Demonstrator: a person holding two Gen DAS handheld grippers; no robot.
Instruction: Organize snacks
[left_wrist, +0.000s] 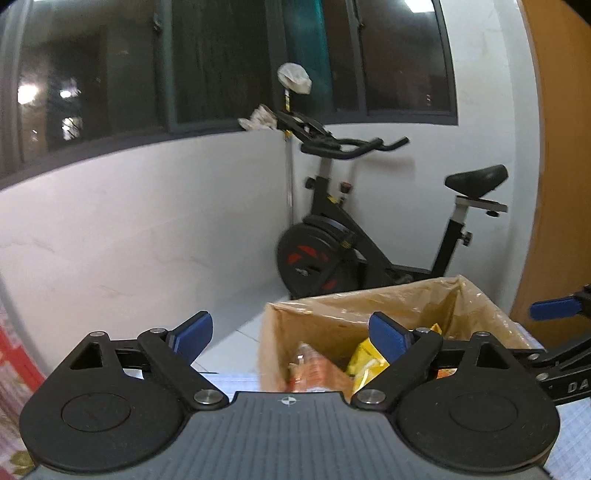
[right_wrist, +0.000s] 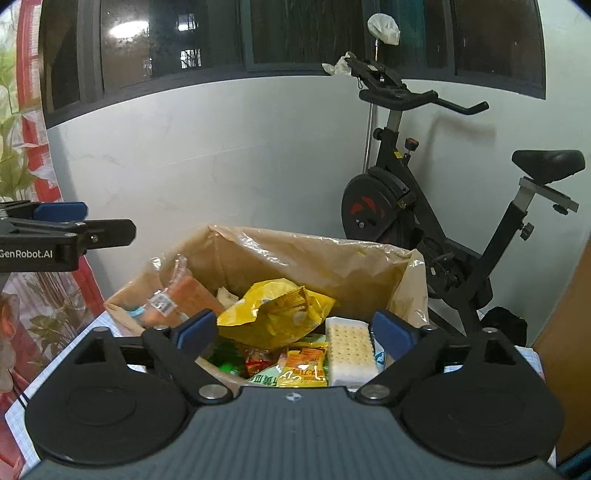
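Left gripper (left_wrist: 291, 334) and right gripper (right_wrist: 293, 330) both spread wide, nothing between the pads. Bag-lined cardboard box (right_wrist: 295, 254) on the counter (right_wrist: 18, 413) holds the snacks: yellow chip bag (right_wrist: 273, 314) at centre, cracker pack (right_wrist: 349, 350) at 4 o'clock, orange packet (right_wrist: 184, 295) at 9 o'clock. Exercise bike (right_wrist: 424, 206) behind.

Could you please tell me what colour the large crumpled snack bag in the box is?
The snack bag is yellow; the right wrist view shows it best.
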